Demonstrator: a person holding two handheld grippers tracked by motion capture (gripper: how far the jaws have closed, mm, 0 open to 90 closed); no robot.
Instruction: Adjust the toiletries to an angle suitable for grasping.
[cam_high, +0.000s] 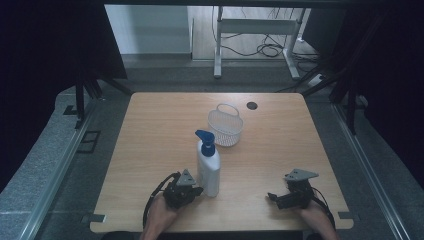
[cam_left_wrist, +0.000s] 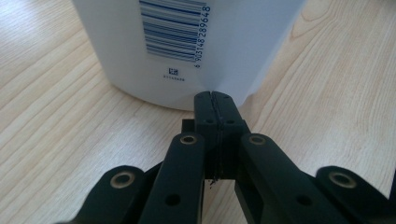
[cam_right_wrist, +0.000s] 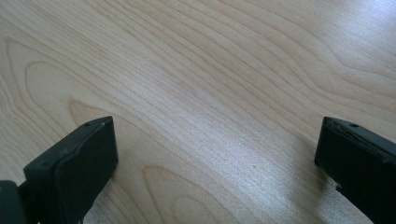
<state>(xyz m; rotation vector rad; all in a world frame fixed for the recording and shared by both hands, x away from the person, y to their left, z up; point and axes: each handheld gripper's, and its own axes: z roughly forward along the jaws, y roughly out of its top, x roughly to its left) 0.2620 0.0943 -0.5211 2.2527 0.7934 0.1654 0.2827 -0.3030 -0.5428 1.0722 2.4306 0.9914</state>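
A white pump bottle (cam_high: 208, 167) with a blue pump head stands upright near the table's front middle. My left gripper (cam_high: 198, 190) rests on the table just left of its base, jaws pressed together, shut with nothing between them. In the left gripper view the closed tips (cam_left_wrist: 212, 95) sit right at the bottle's (cam_left_wrist: 187, 42) lower wall, under its barcode. My right gripper (cam_high: 272, 197) lies on the table at the front right, pointing left. In the right gripper view its fingers (cam_right_wrist: 88, 149) stand wide apart over bare wood, open.
A small white mesh basket (cam_high: 226, 125) with a handle stands behind the bottle, toward the table's (cam_high: 150, 150) far middle. A dark cable hole (cam_high: 251, 105) sits near the far edge. Beyond the table stands a grey metal frame with loose cables on the floor.
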